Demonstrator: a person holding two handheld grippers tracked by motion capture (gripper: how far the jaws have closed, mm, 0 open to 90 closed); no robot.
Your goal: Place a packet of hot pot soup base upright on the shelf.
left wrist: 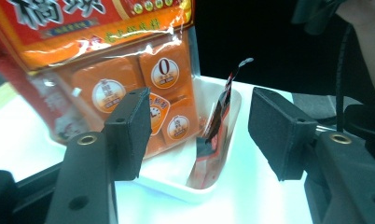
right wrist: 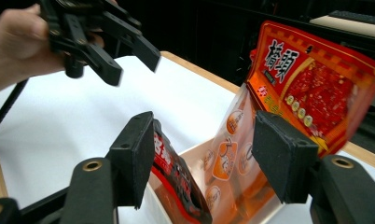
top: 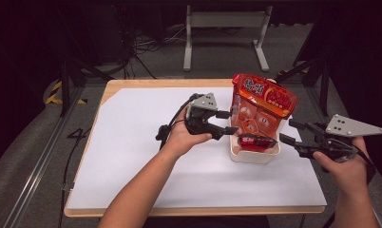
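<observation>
High view: white tray (top: 254,156) sits right of centre on the tabletop (top: 146,156). Big orange snack bag (top: 261,107) stands in the tray, leaning on its back half, printed top up and tipped away from the person. Small dark red packet (top: 256,141) lies at the tray's front, long axis running left to right across the tray. Left gripper (top: 227,122) is just left of the tray, fingers spread, nothing between them. Right gripper (top: 290,133) is just right of the tray, fingers apart, also empty.

Left gripper view: fingers (left wrist: 128,130) wide open and clear of both things. Snack bag (left wrist: 106,56) rises from the tray's far-left part; red packet (left wrist: 218,126) stands on edge against the tray wall (left wrist: 176,189), long axis pointing up and away from the tray floor.

Right gripper view: fingers (right wrist: 135,156) open, framing the tray, no contact that I can see. Red packet (right wrist: 176,179) is at the near edge of the tray, snack bag (right wrist: 311,88) behind it, top-heavy and tilted.

Risks, my read: the bag is tall, unsupported and leaning, so any nudge on the tray could tip it out. The packet is propped on edge, so it may slide flat or hop the rim. The tray looks light; a one-sided grab could skid it.
</observation>
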